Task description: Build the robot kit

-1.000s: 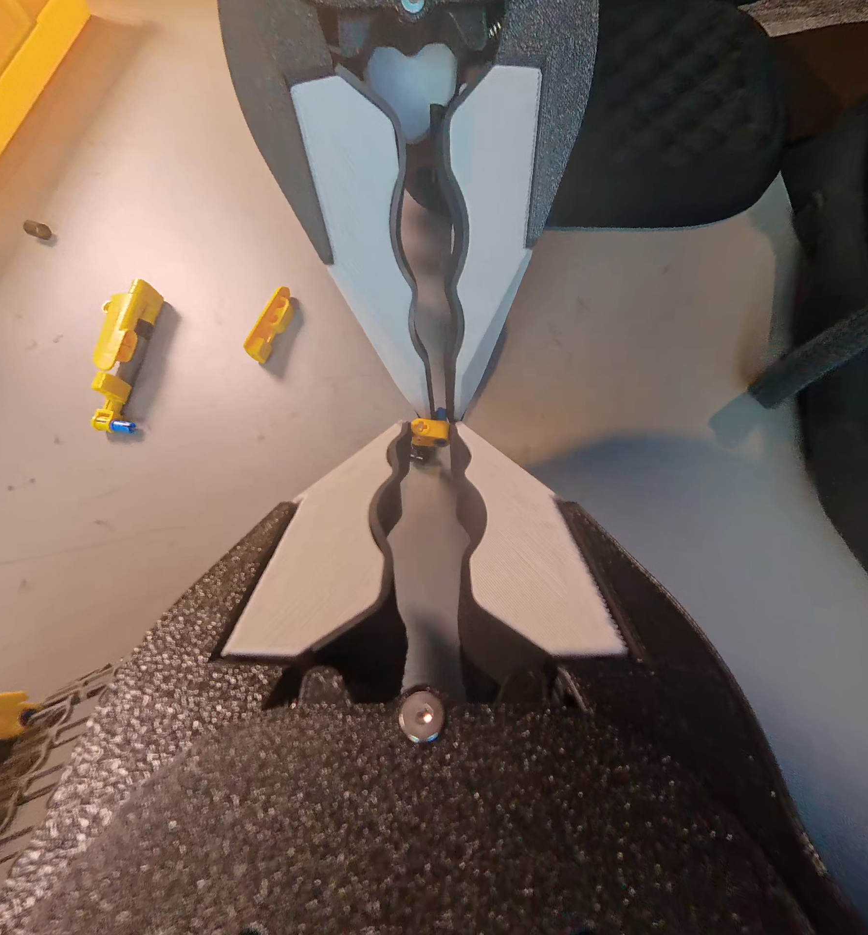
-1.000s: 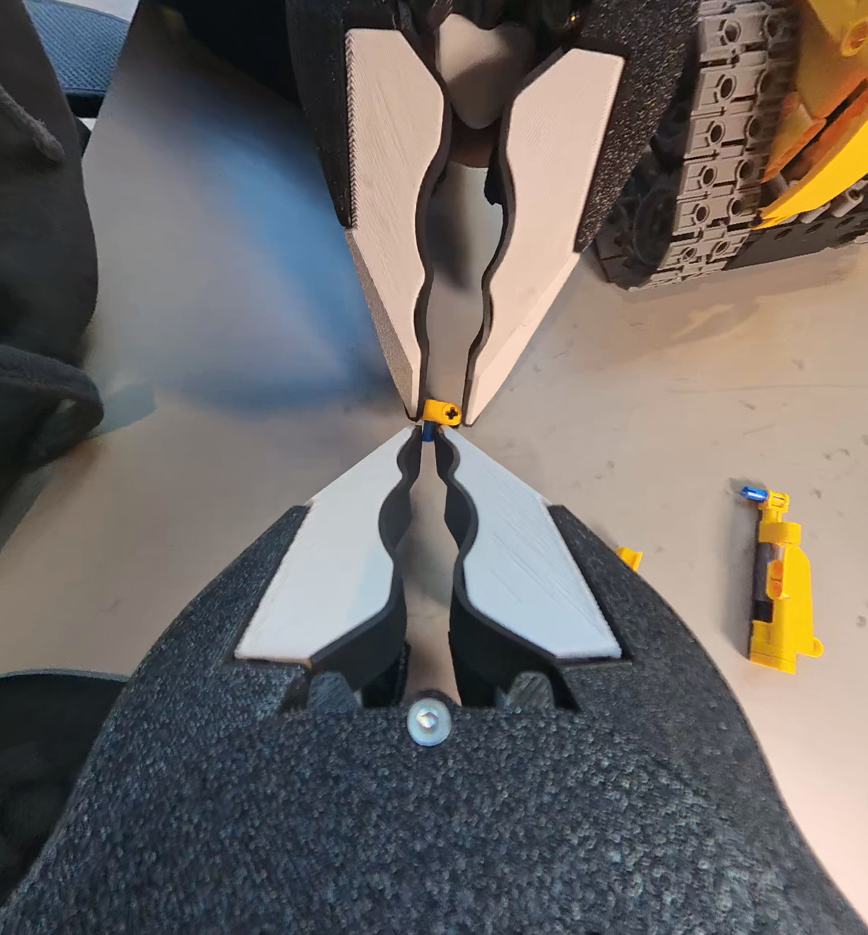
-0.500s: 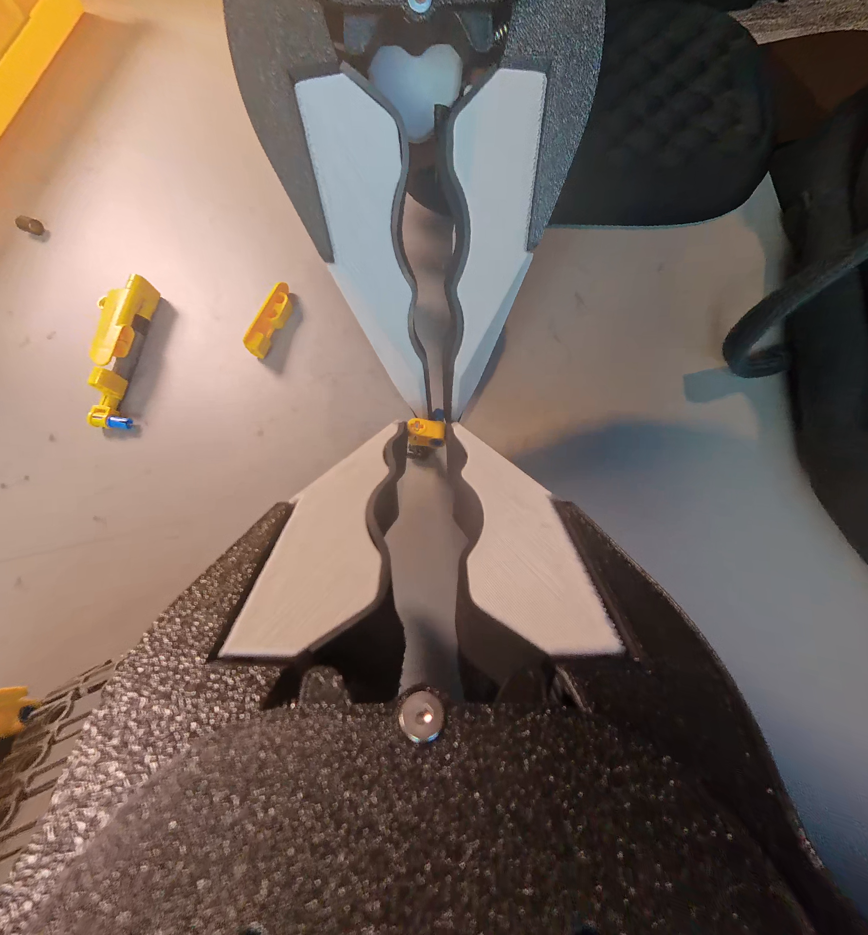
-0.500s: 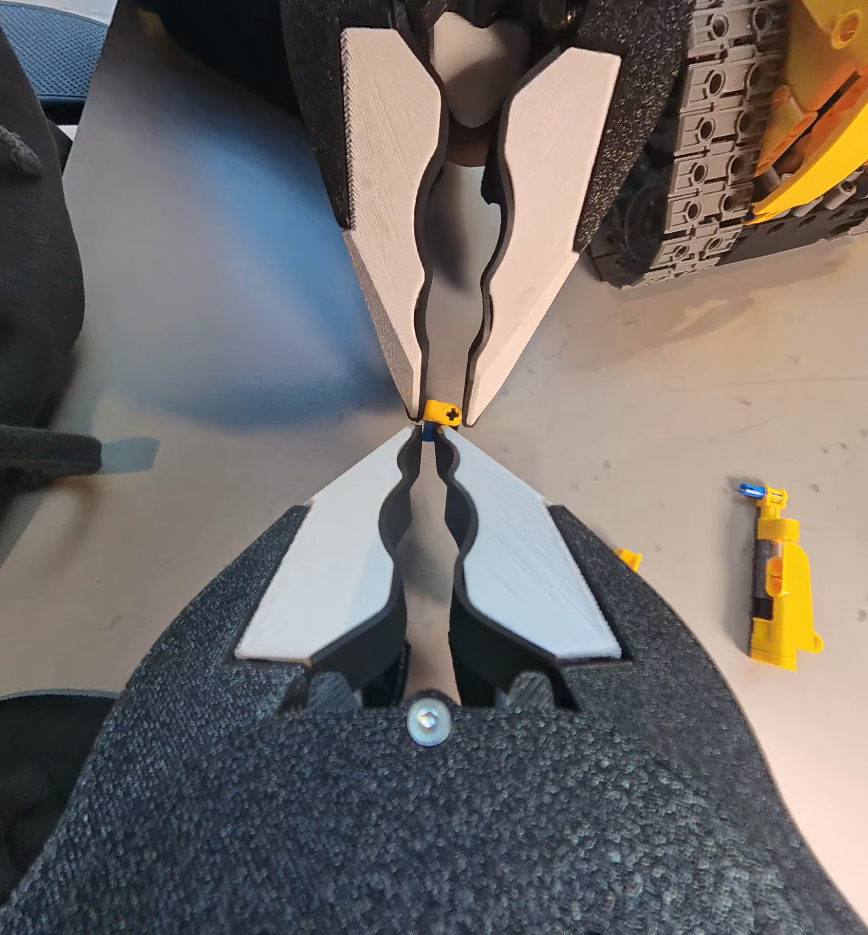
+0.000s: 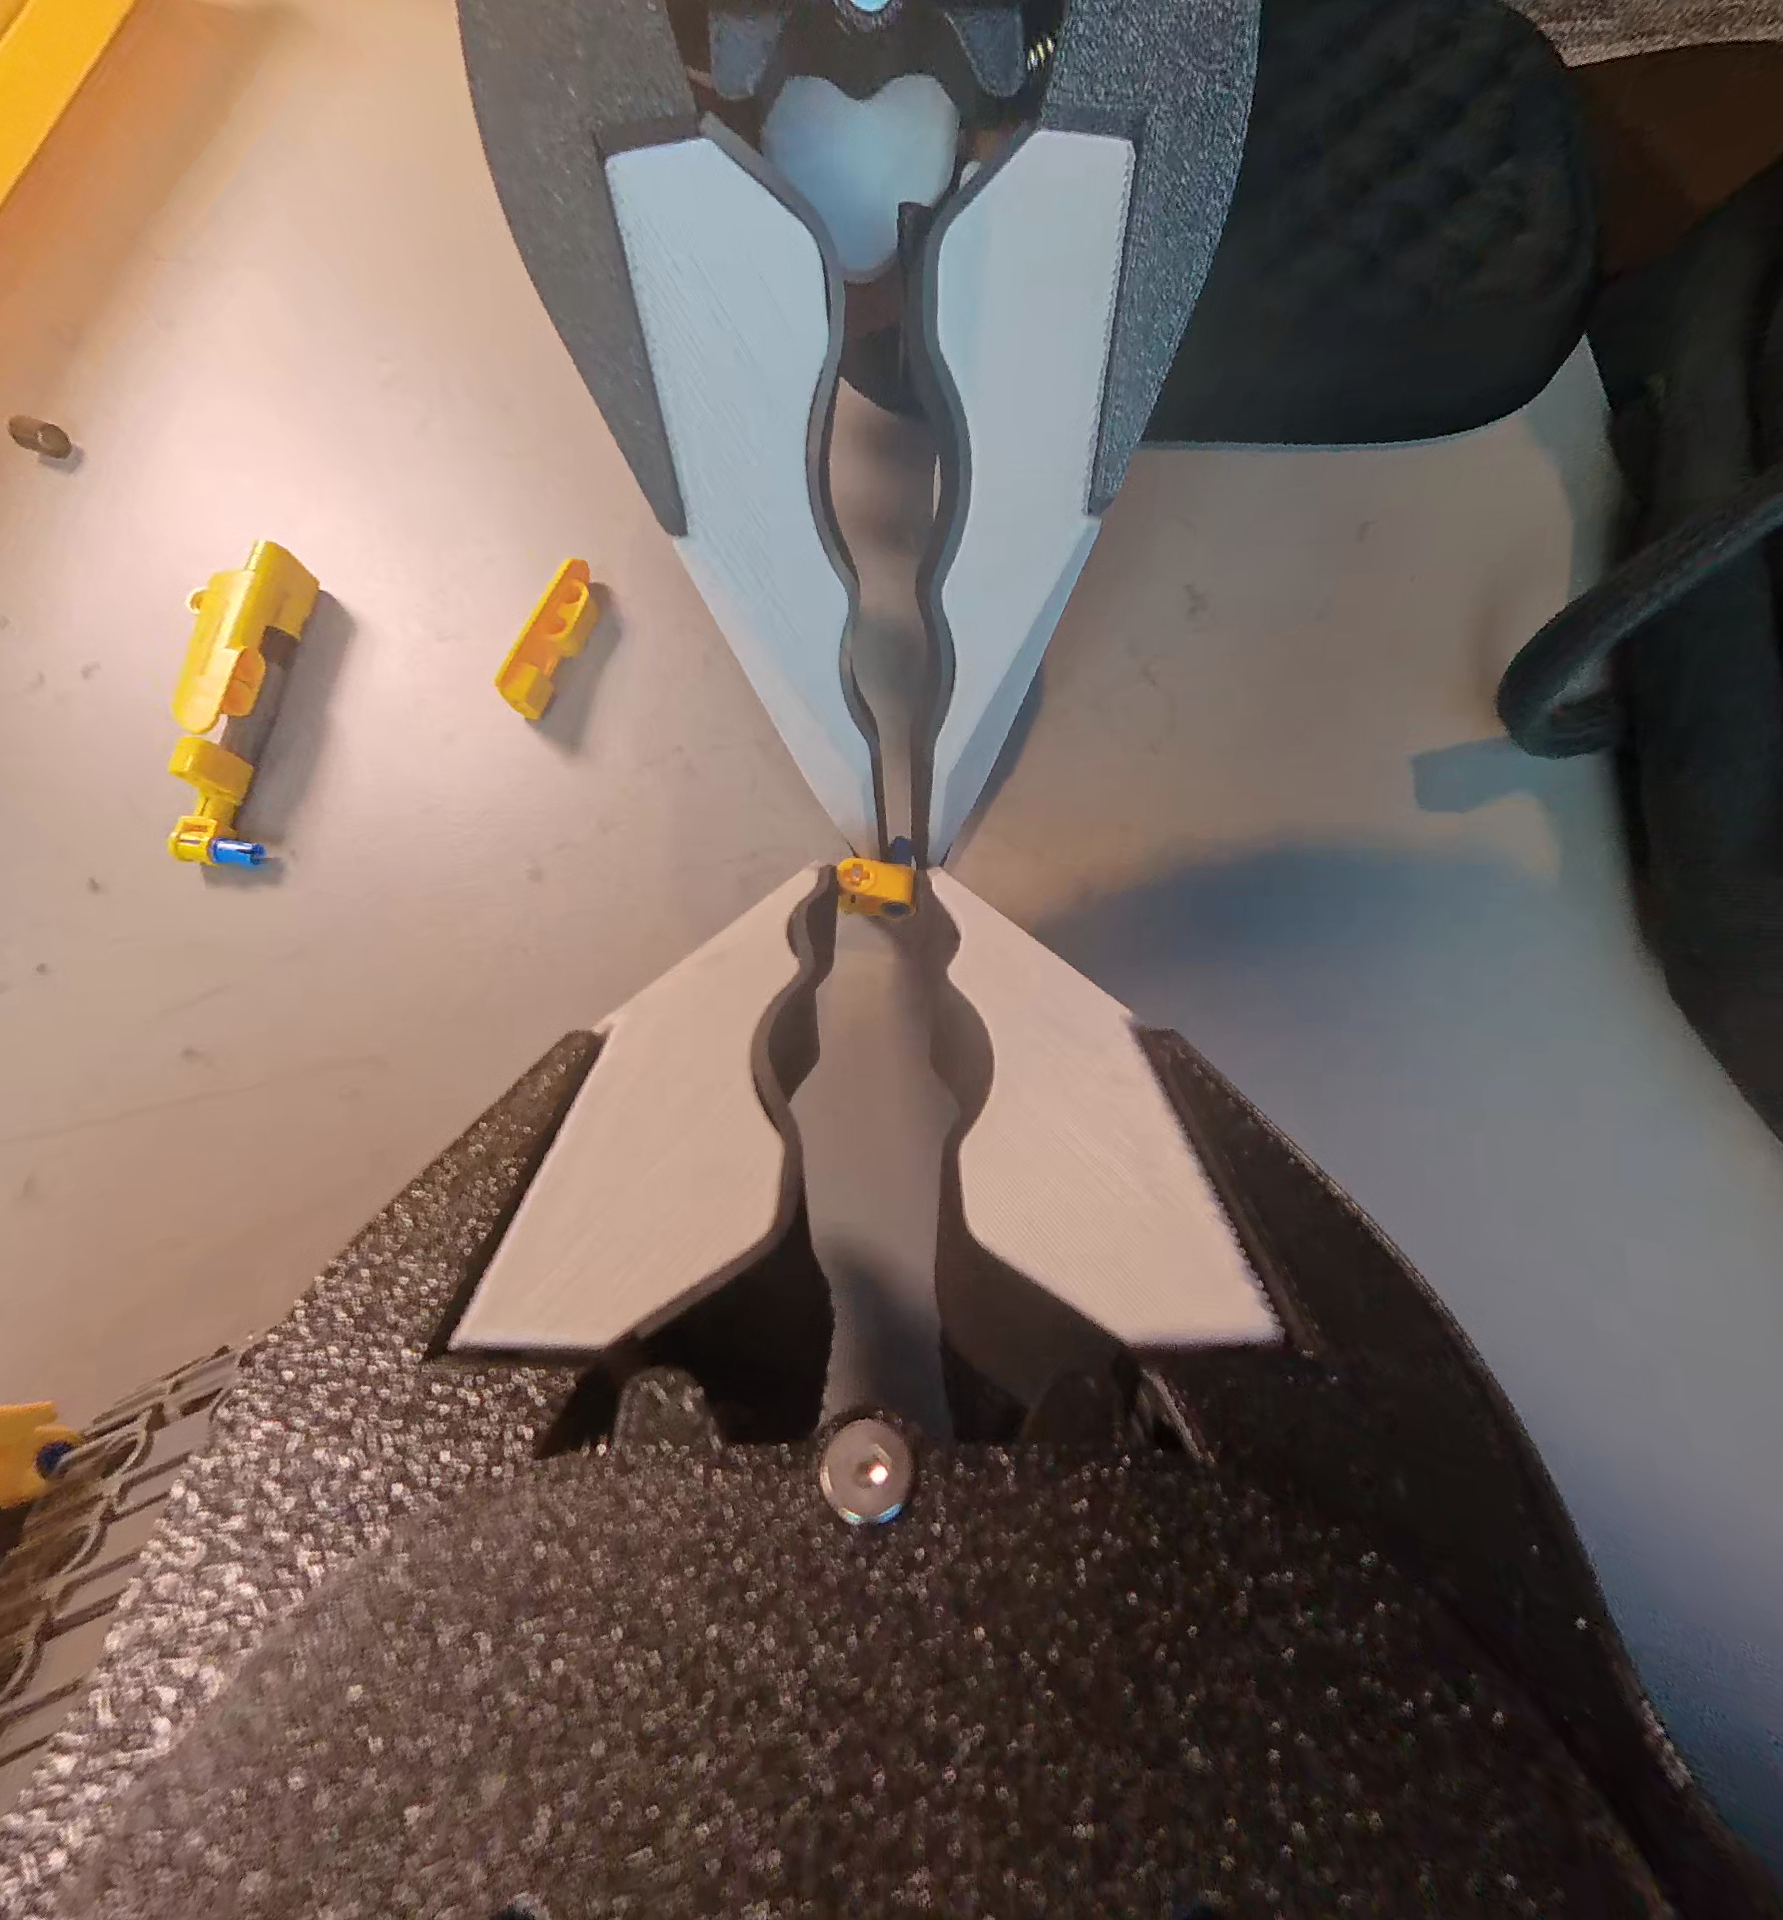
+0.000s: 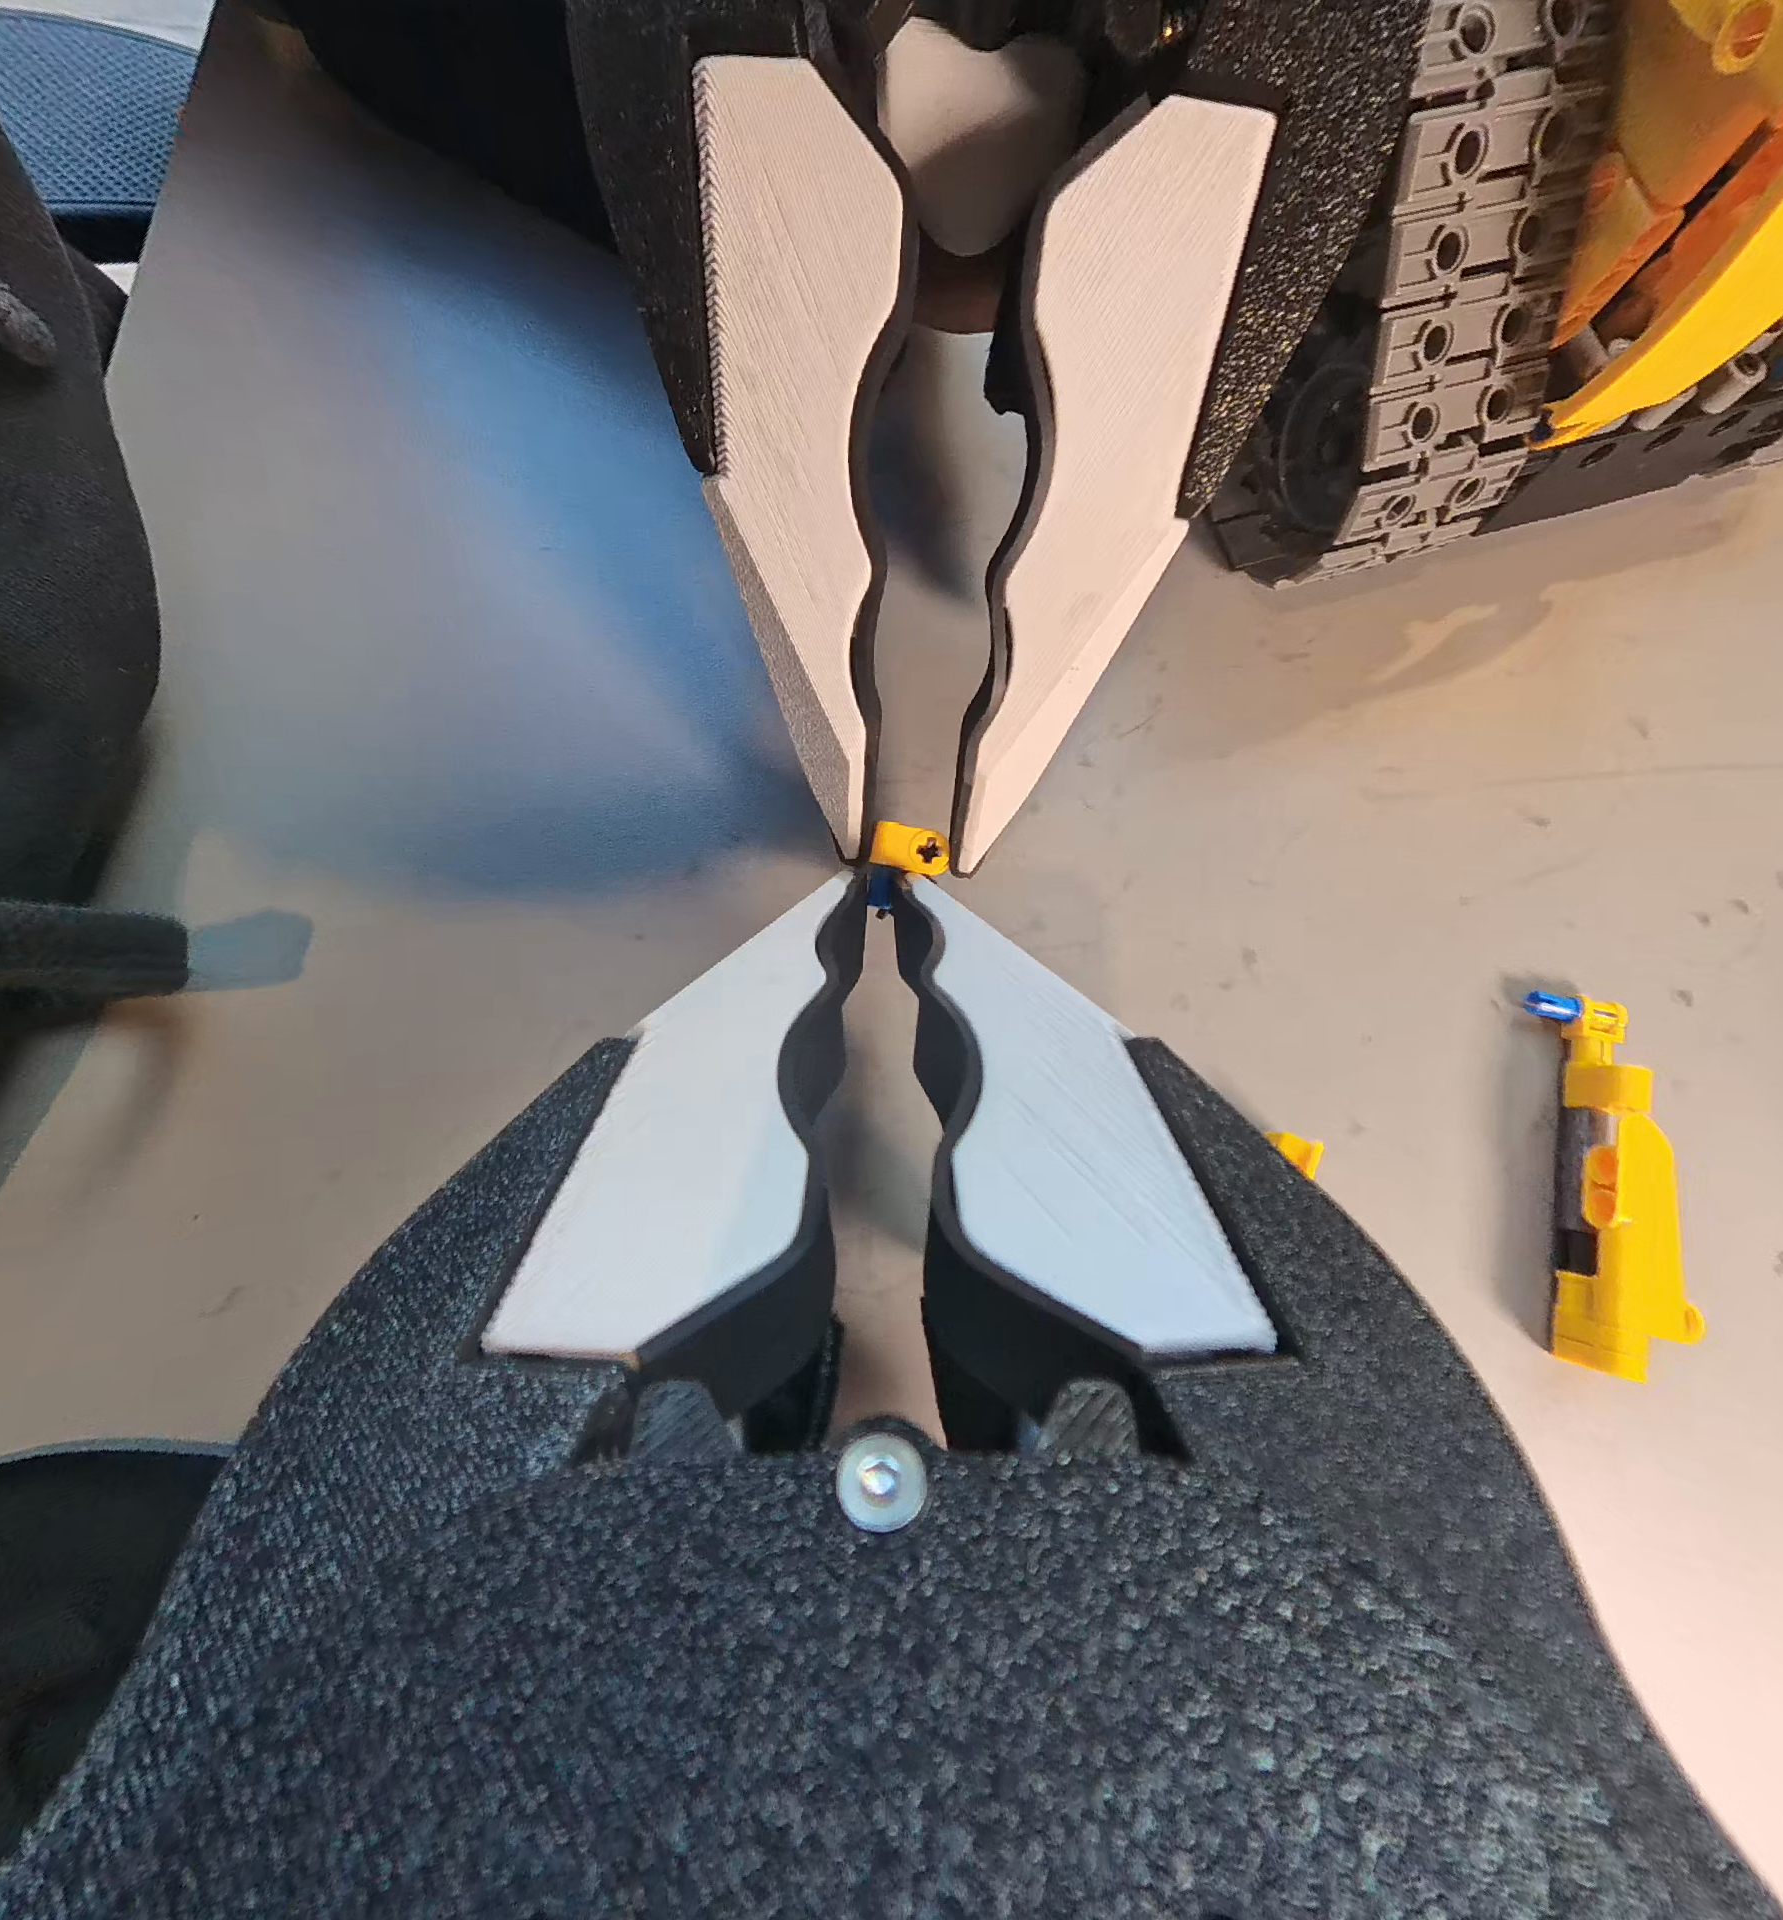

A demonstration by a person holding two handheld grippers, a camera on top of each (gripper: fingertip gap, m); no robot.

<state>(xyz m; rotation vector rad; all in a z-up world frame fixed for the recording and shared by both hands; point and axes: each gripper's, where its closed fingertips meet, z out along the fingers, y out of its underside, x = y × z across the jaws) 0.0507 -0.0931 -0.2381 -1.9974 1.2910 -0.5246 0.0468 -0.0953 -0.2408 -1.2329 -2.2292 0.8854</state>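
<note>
My left gripper [image 5: 876,885] is shut on a small yellow connector [image 5: 871,881] held above the grey table [image 5: 367,1018]. My right gripper [image 6: 882,889] is shut on a short blue pin [image 6: 879,902]. The two grippers meet tip to tip. The pin sits at the connector's end, and I cannot tell how far in it is. In the left wrist view the right gripper [image 5: 902,847] comes in from the top with the pin [image 5: 902,844]. In the right wrist view the left gripper [image 6: 906,850] comes in from the top with the connector [image 6: 906,844].
A yellow brick assembly with a blue pin [image 5: 232,696] and a small yellow piece [image 5: 546,655] lie on the table to the left. The assembly also shows in the right wrist view [image 6: 1614,1195]. A yellow tracked vehicle [image 6: 1469,270] stands behind. A black chair [image 5: 1386,208] and black strap [image 5: 1645,603] border the table. The tips of both grippers are at nearly the same place.
The grippers stay tip to tip on the connector and pin. The black strap at the table's edge has shifted and curled. The table scene has drifted slightly.
</note>
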